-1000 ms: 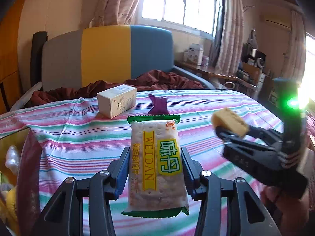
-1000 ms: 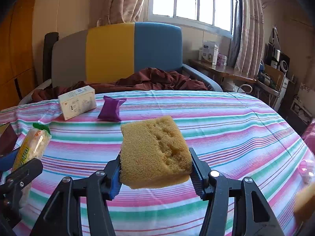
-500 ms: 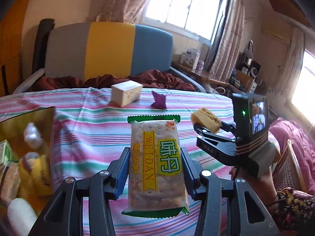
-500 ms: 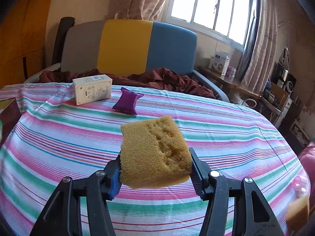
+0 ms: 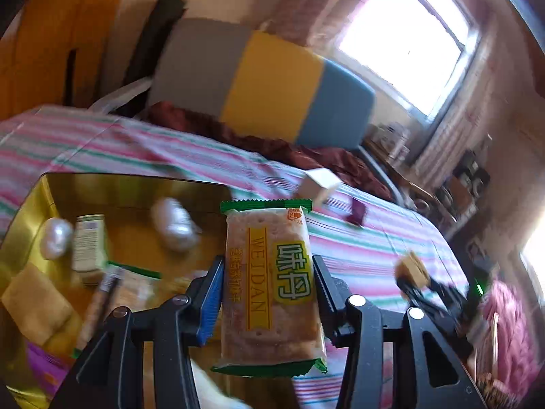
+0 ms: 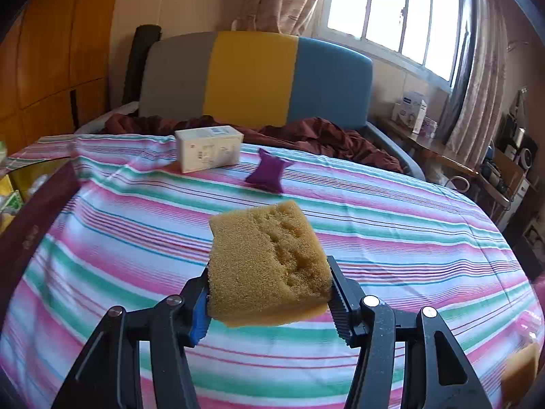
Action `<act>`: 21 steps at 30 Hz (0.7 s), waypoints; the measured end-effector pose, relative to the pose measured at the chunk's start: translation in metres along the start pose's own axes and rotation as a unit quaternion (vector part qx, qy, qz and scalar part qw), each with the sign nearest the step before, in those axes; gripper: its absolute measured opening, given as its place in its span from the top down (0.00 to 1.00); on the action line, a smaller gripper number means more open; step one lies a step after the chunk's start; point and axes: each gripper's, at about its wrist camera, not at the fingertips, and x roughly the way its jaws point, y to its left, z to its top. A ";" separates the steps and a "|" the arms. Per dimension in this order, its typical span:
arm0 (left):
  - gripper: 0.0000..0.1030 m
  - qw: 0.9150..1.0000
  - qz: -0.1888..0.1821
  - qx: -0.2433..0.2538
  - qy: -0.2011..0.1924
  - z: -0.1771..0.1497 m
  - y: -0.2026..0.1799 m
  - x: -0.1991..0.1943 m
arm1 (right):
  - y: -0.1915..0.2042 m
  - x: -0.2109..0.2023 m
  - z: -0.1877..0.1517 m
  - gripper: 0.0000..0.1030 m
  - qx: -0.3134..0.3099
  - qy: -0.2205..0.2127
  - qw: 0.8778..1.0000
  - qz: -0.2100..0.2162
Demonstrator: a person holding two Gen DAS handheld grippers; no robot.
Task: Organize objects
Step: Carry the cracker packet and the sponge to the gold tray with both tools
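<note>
Blurring smears most of the left wrist view, so contents of the gold box (image 5: 30, 204) are hard to read: two silvery wrapped lumps, a small pale carton, a yellowish block and another green-edged packet, none sharp. Box's near edge is cut off by the frame bottom. Left gripper (image 5: 269, 293) is clamped on the cracker packet (image 5: 269, 286), held upright w/ "WEIDAN" legible; packet hangs over the box's right part, covering what lies behind it.

Right gripper (image 6: 269, 289) is squeezed onto the yellow sponge (image 6: 265, 262), held above the striped sheet (image 6: 391, 225), not touching it. Sponge hides the cloth right behind it.

Right wrist view shows clearly what the left only smears: white carton (image 6: 208, 148) and purple pouch (image 6: 267, 170) lying on the sheet, near each other but apart, in front of the grey/yellow/blue headboard (image 6: 252, 78). Only a dark-red outer wall and a sliver of the box's inside show at its left edge. Left view alone shows the box interior, plus the right gripper from the side w/ sponge, small and blurred at right.
</note>
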 end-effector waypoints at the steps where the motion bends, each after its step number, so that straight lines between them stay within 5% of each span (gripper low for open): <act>1: 0.53 1.000 0.004 -0.013 0.001 0.004 0.009 0.001 | 0.005 -0.004 0.000 0.43 0.000 0.000 1.000 0.008; 11: 0.53 0.990 0.028 -0.119 0.065 0.032 0.088 0.041 | 0.047 -0.035 0.009 0.43 0.010 -0.014 0.997 0.070; 21: 0.53 0.977 0.055 -0.169 0.120 0.041 0.116 0.081 | 0.088 -0.072 0.024 0.43 0.014 -0.036 0.990 0.138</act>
